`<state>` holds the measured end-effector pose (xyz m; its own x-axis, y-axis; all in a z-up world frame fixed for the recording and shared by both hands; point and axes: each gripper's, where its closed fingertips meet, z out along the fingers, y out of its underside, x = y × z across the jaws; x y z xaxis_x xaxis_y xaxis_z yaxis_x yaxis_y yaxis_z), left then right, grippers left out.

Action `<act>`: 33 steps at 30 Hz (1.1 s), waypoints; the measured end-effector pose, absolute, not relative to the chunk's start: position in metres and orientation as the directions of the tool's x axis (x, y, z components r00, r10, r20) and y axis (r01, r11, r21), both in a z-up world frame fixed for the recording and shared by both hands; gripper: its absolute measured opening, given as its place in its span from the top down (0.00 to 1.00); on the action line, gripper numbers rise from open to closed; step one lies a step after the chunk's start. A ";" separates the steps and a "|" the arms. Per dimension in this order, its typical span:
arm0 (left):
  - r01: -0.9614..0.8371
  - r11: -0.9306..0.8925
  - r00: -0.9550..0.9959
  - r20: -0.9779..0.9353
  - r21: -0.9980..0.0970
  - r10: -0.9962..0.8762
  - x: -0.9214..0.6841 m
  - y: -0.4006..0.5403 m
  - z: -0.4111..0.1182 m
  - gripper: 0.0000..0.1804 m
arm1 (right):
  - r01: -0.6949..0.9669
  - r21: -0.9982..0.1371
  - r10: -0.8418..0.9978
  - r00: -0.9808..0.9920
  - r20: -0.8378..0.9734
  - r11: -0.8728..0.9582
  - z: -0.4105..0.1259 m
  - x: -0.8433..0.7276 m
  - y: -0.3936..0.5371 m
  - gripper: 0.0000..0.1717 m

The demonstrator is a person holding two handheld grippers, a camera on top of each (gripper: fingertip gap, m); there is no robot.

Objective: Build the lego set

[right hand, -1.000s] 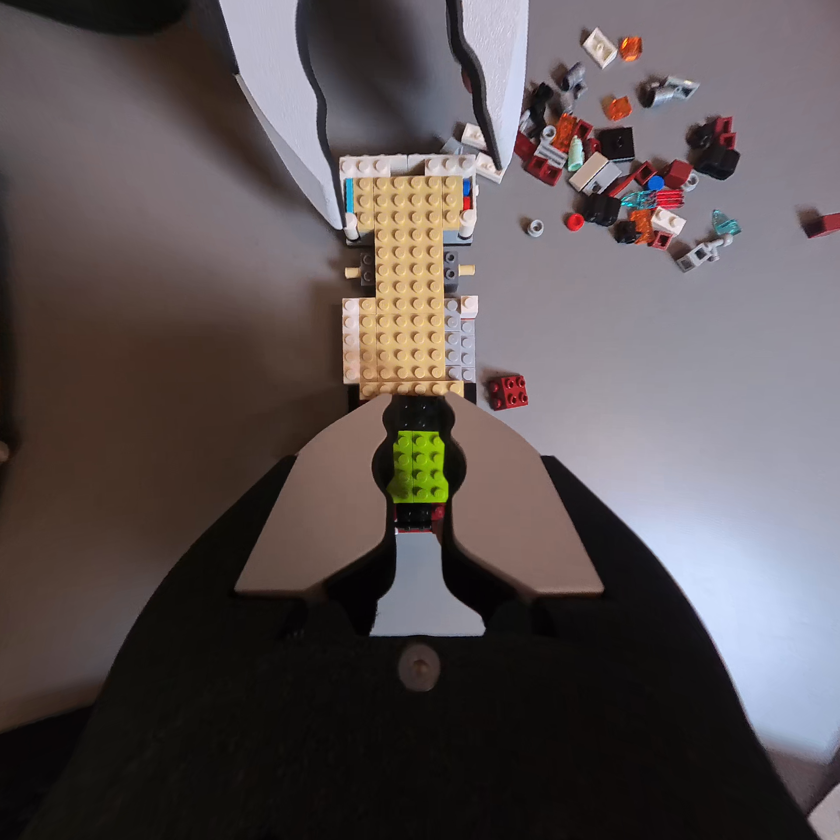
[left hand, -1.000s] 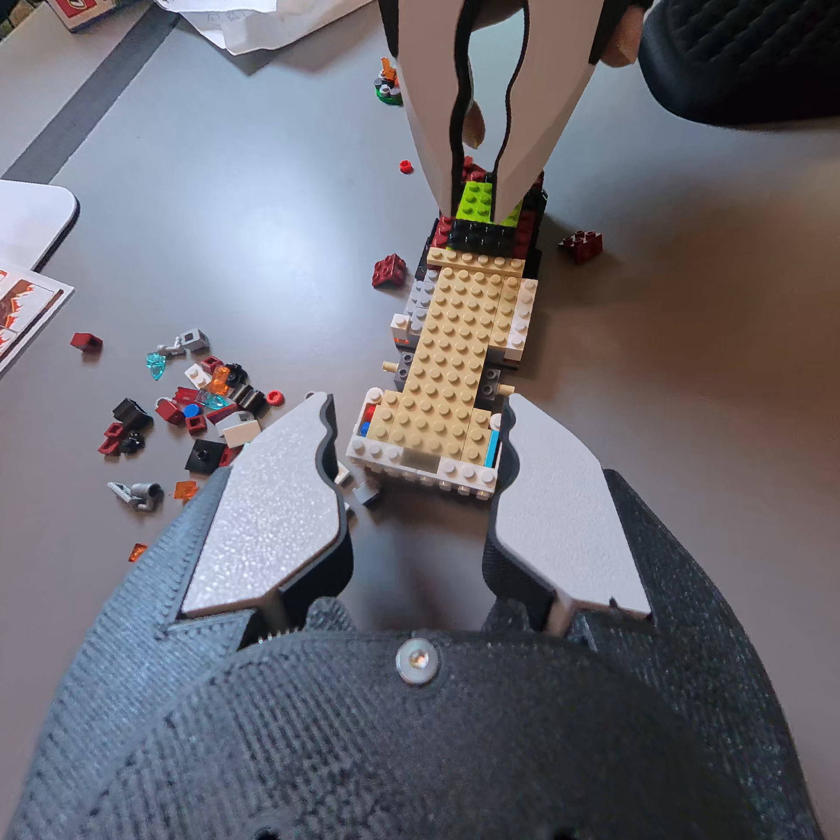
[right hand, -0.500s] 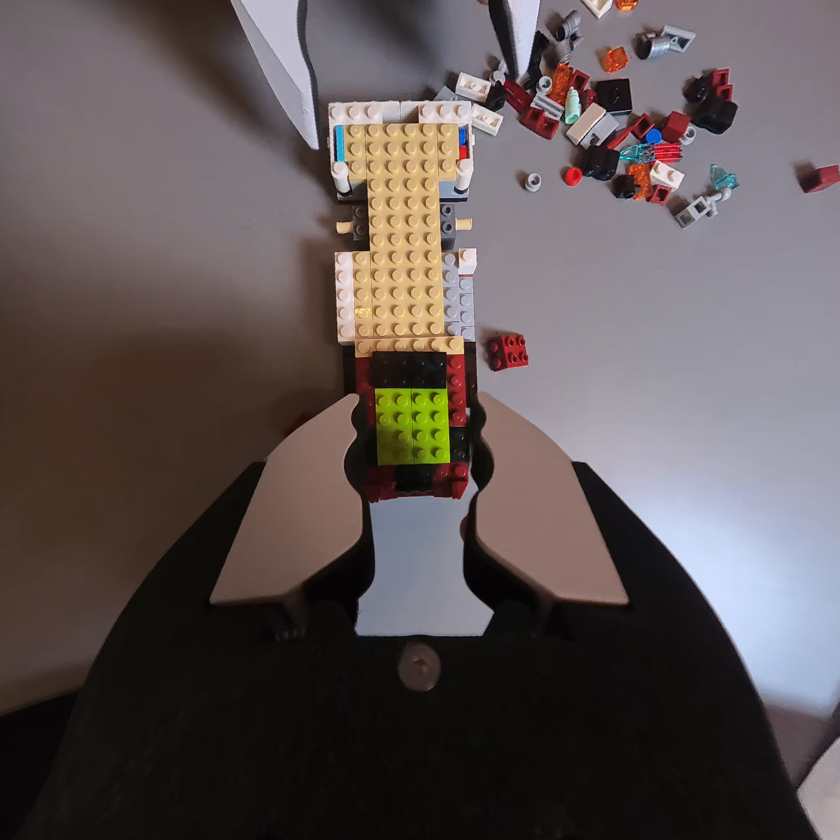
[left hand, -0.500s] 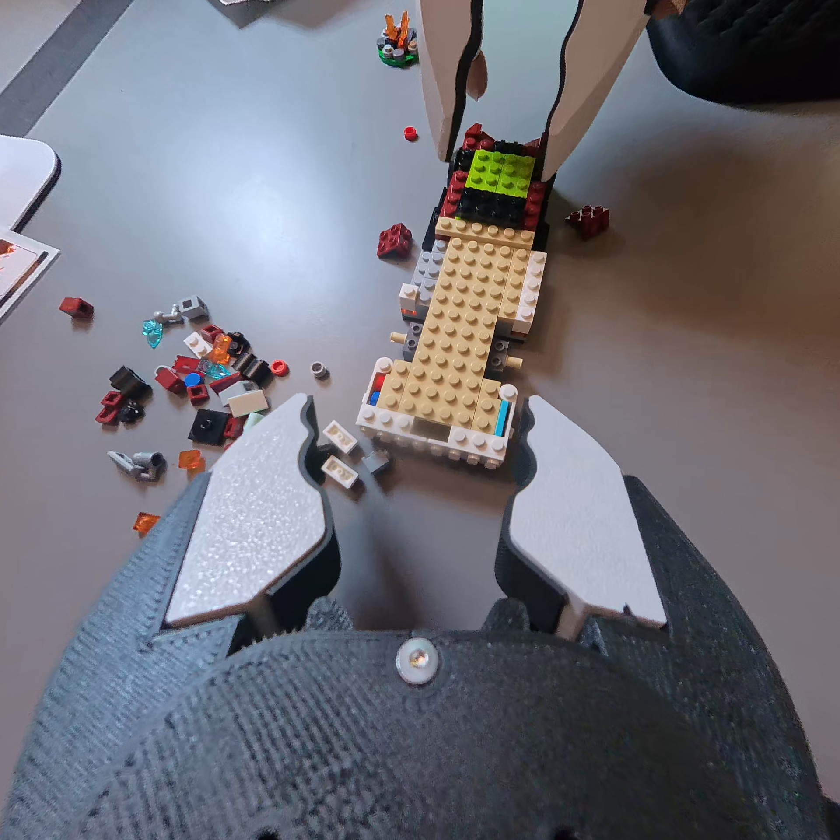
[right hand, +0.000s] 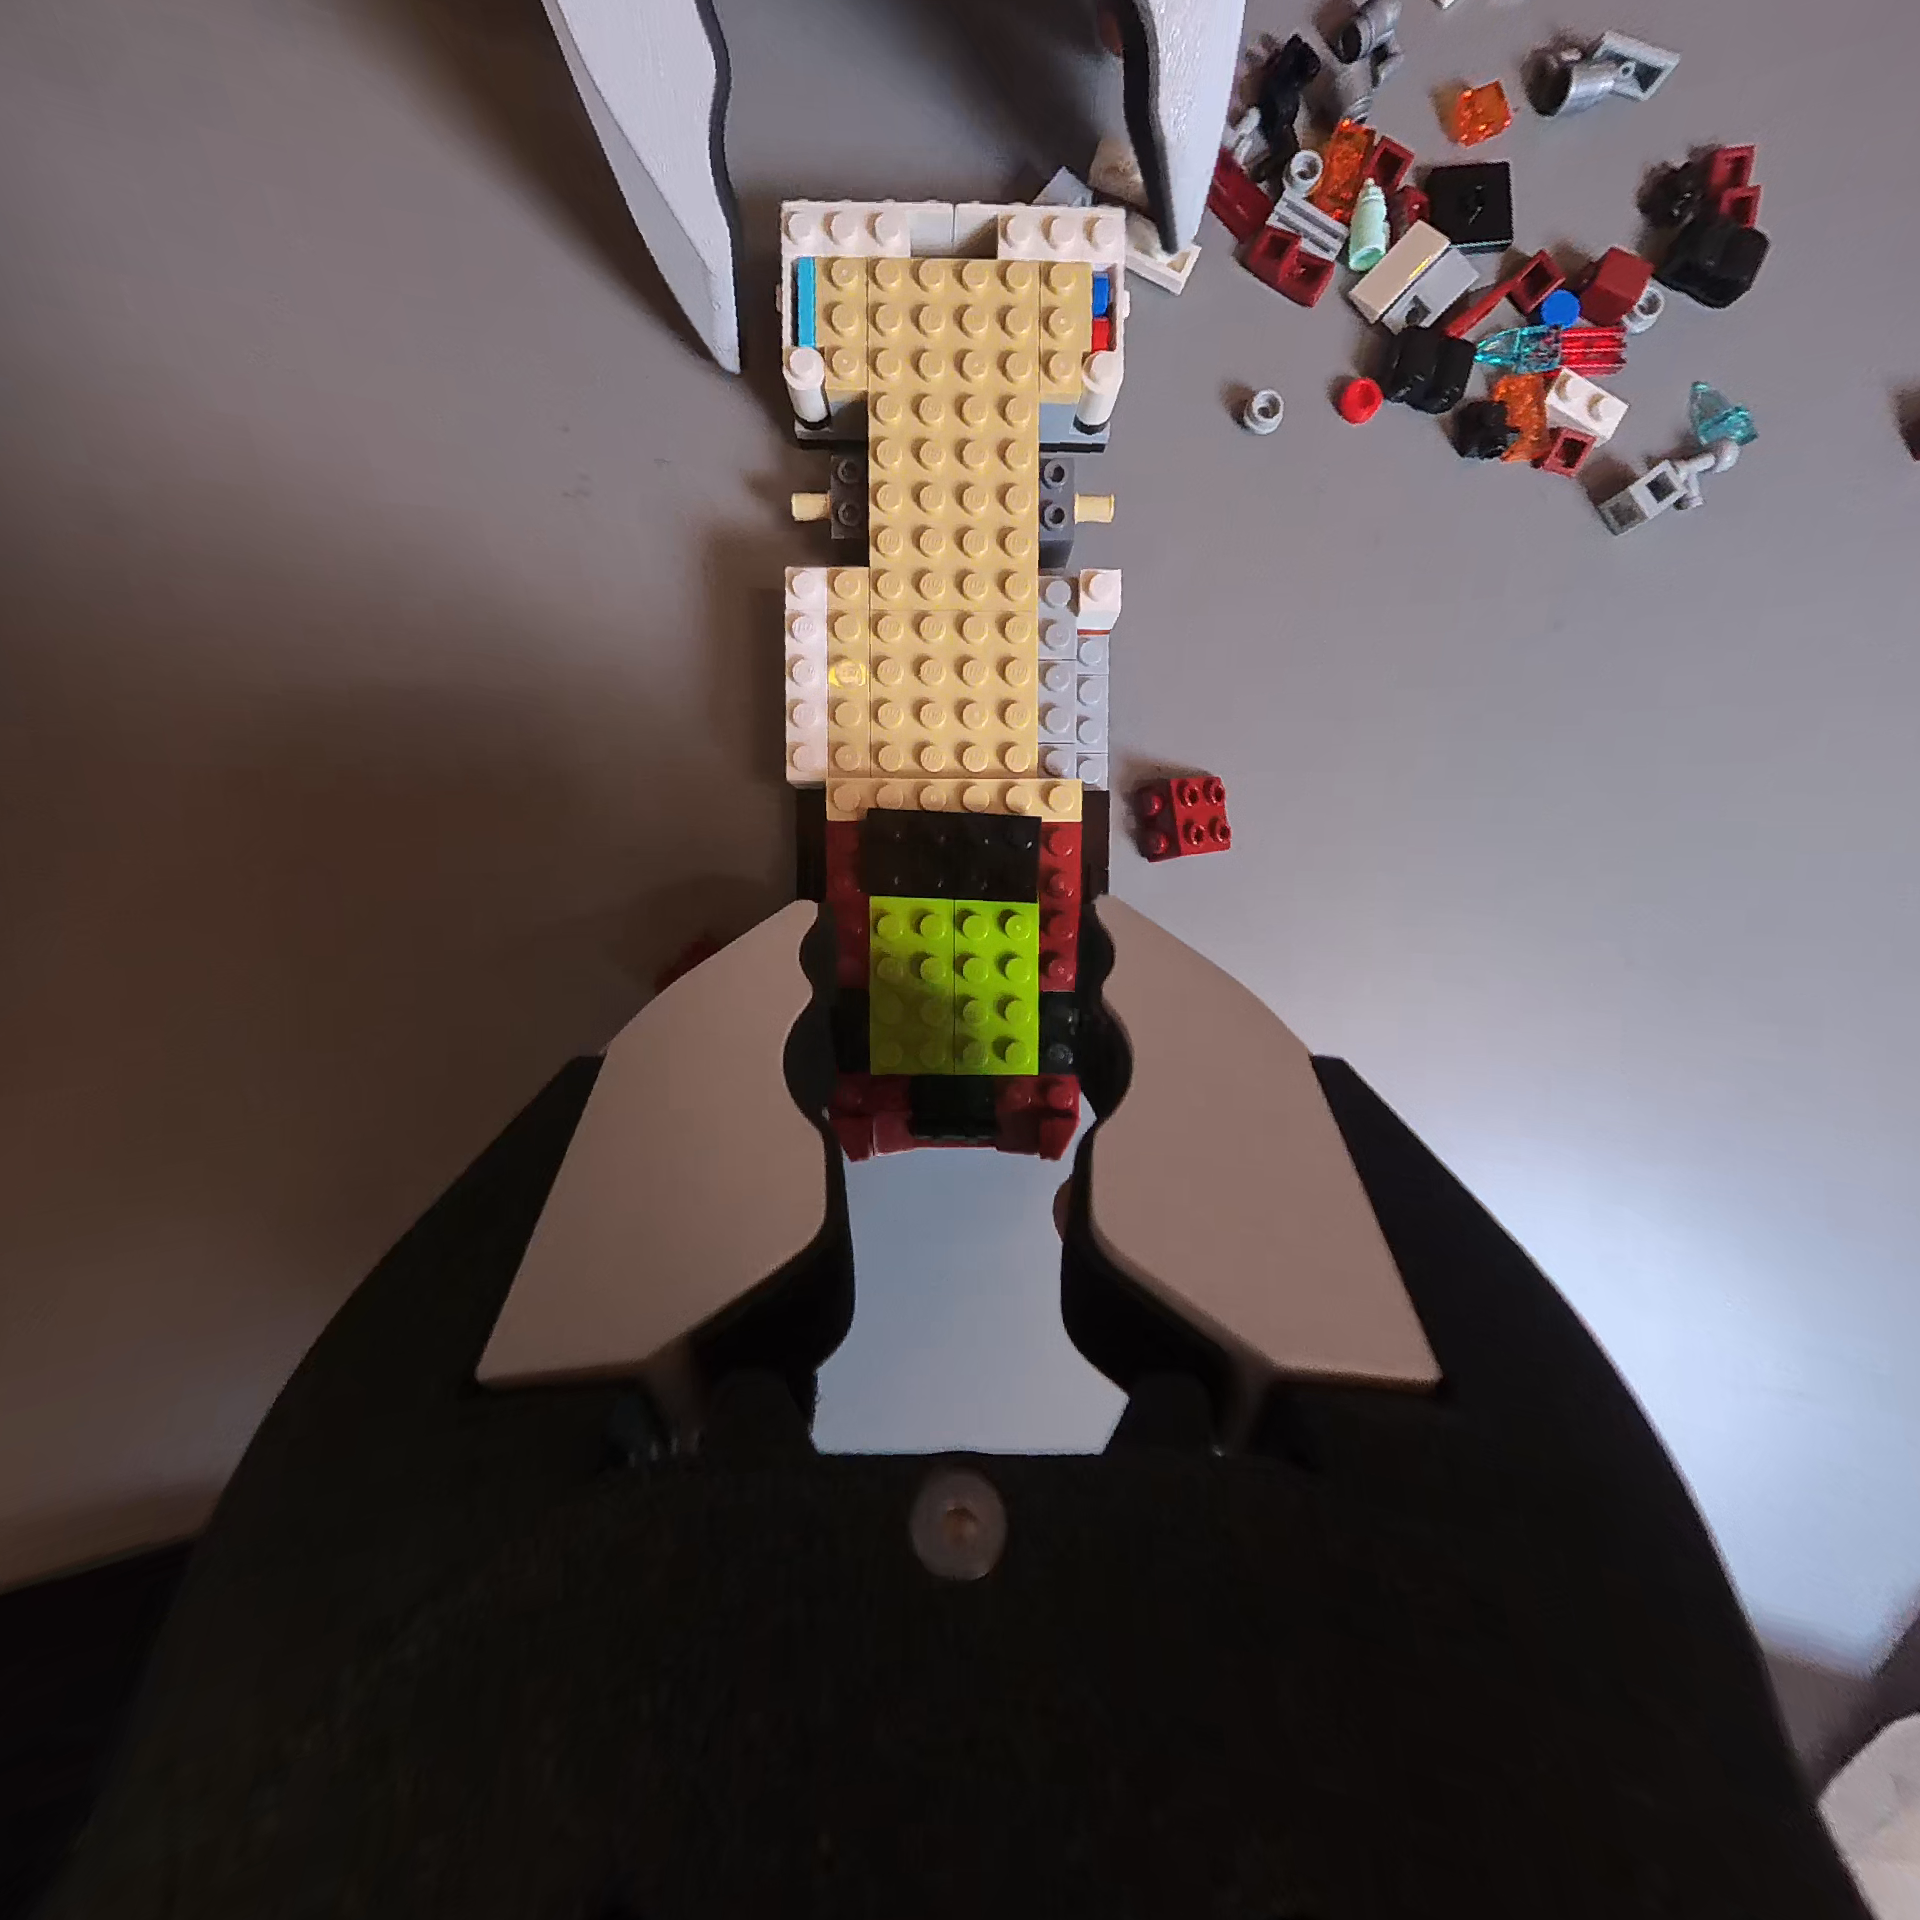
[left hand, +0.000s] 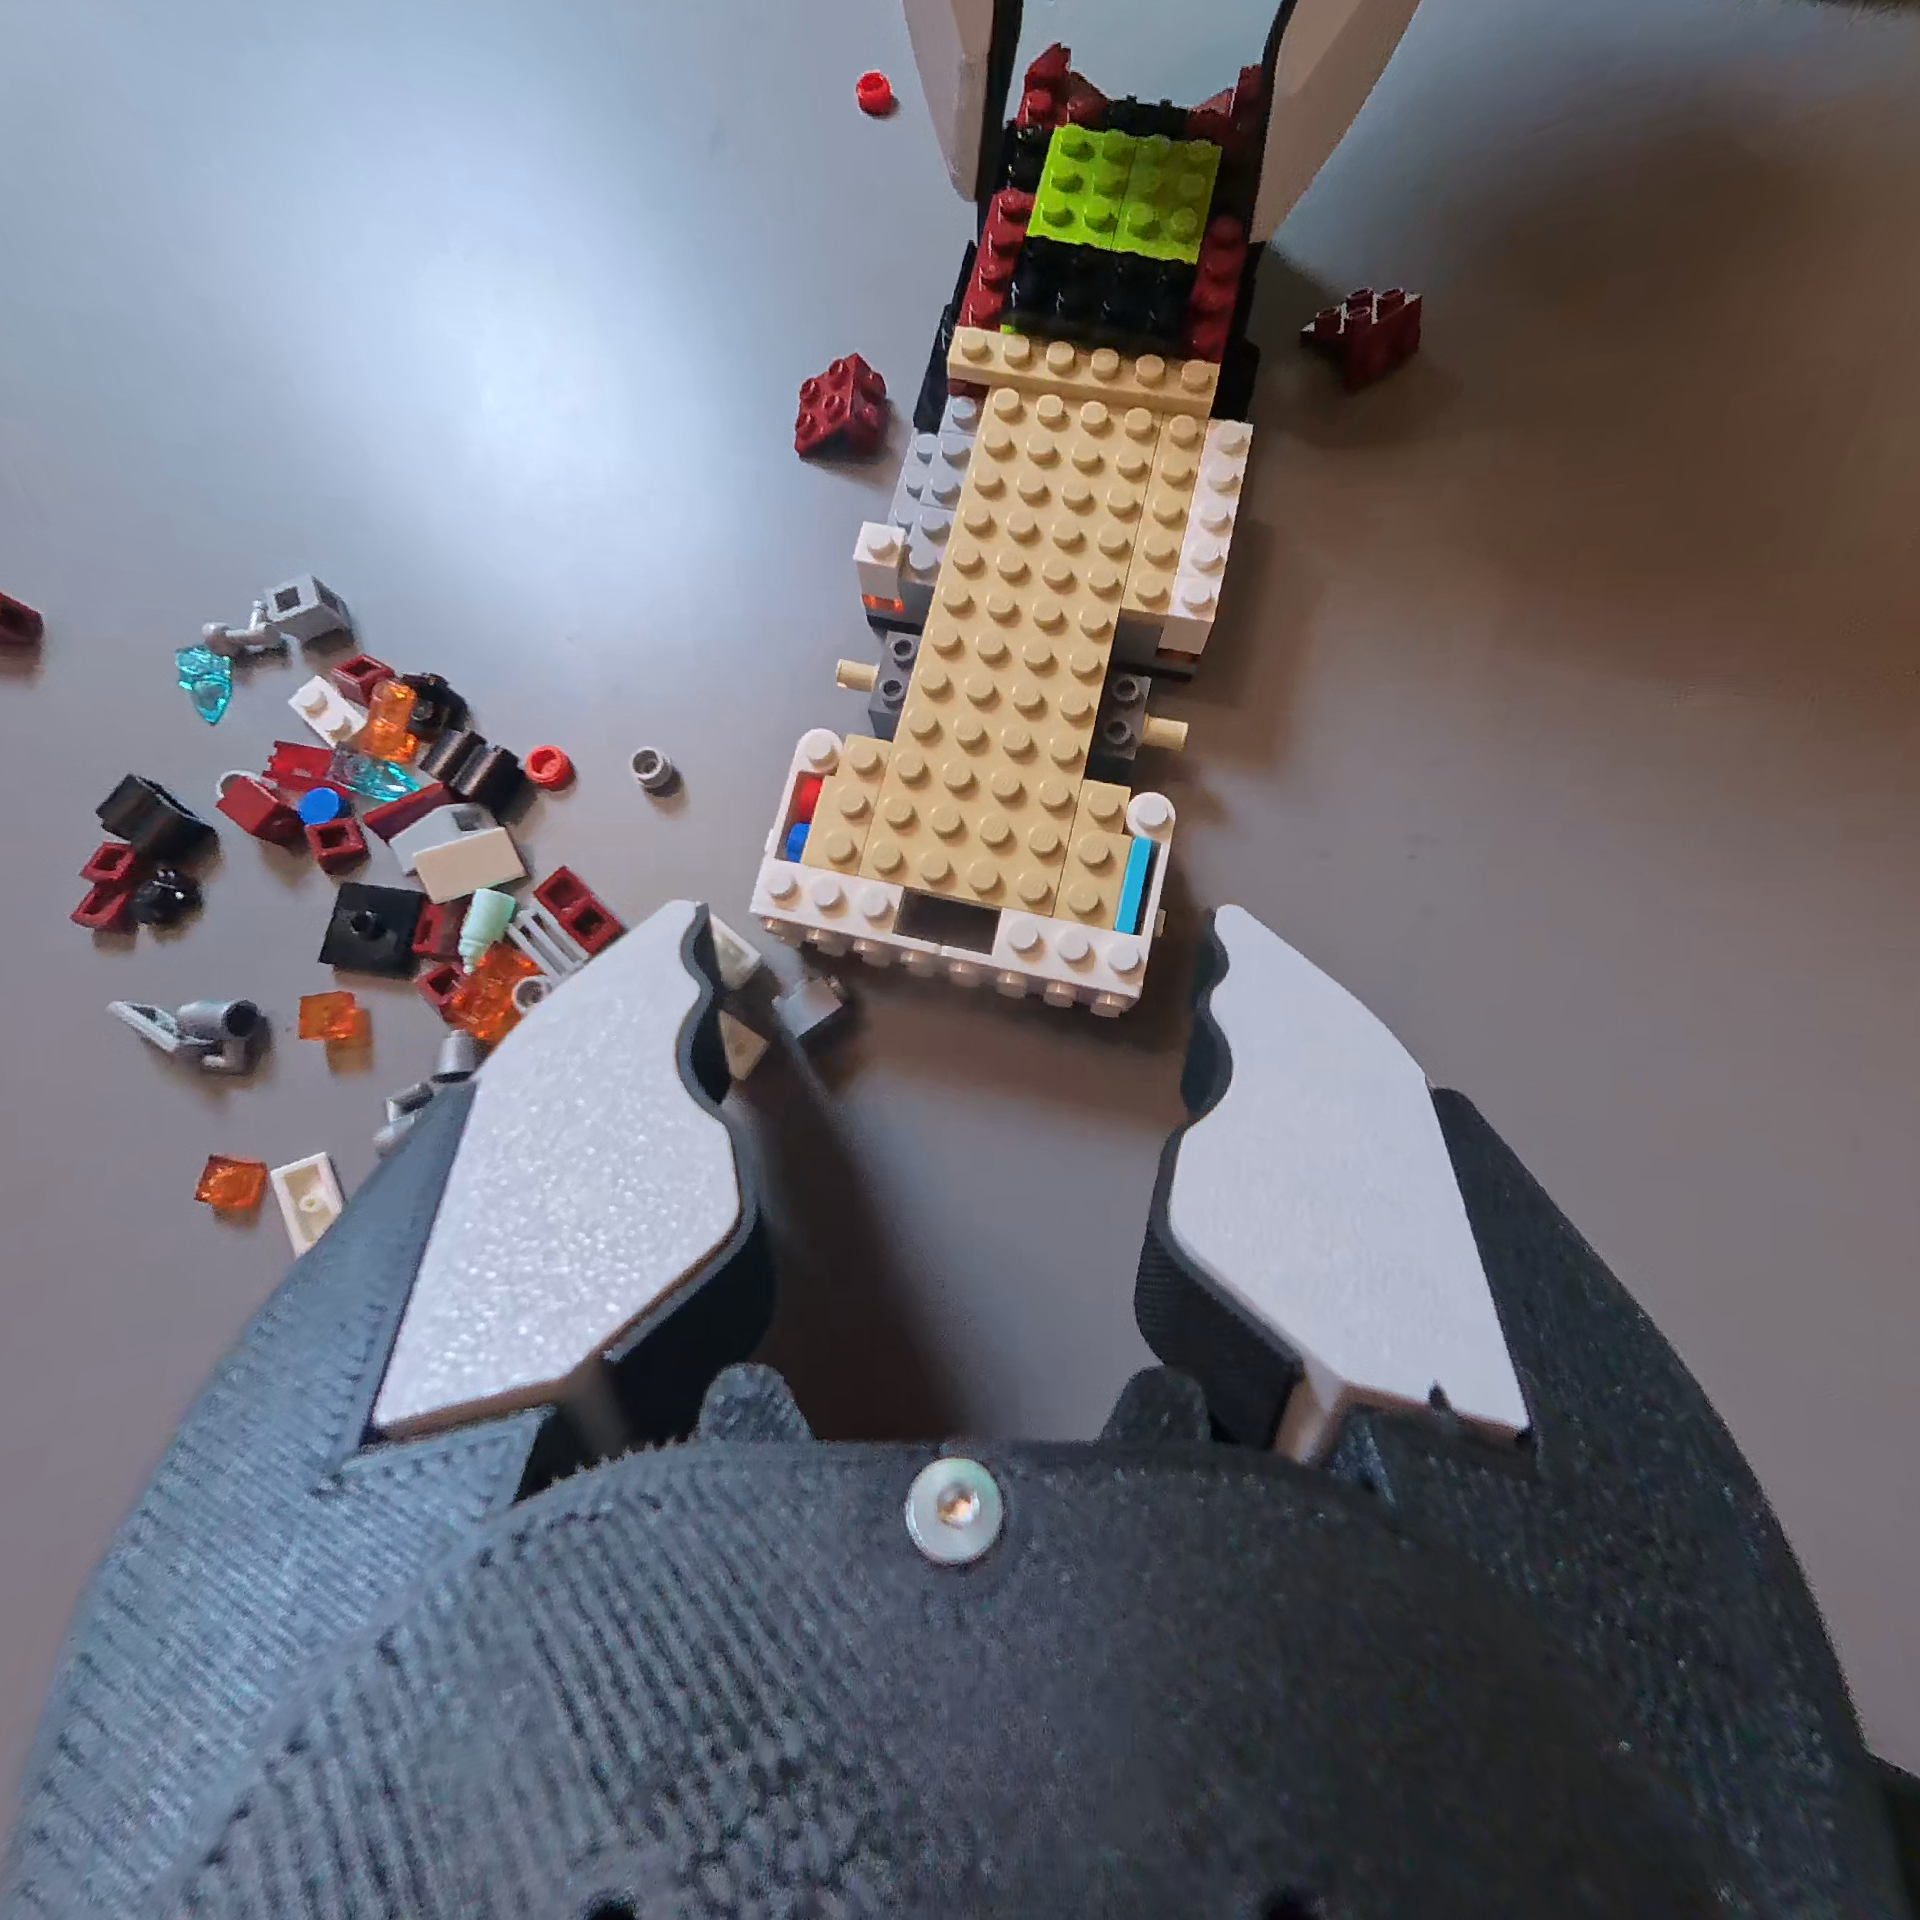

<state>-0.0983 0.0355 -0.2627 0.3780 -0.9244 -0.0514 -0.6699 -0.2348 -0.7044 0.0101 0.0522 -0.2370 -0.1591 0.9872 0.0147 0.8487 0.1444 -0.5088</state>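
Long toy-brick model lies flat on the grey tabletop, studs up. Mid section: tan plates w/ white and lt-grey edge bricks; two small tan pins stick out sideways from dark-grey bricks. One end of model: white rim w/ a gap in the middle, a blue strip and red + blue studs inside. Other end: lime-green plates on black, dark-red bricks along both sides. That dark-red end sits between the right gripper jaws, pads tight against both sides. Left gripper jaws spread wide, just off the model's white end, not touching it.
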 end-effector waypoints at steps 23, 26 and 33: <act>-0.665 -0.228 0.373 -0.052 -0.711 -0.926 -0.097 0.035 -0.263 0.59 | 0.860 -0.484 0.983 -0.181 0.009 0.162 -0.240 0.004 0.050 0.81; -0.664 -0.228 0.373 -0.051 -0.712 -0.926 -0.097 0.034 -0.263 0.59 | 0.857 -0.488 0.983 -0.181 0.017 0.166 -0.240 0.004 0.051 0.81; -0.662 -0.228 0.374 -0.050 -0.714 -0.926 -0.097 0.034 -0.263 0.59 | 0.839 -0.524 0.988 -0.154 0.029 0.147 -0.230 0.006 0.056 0.81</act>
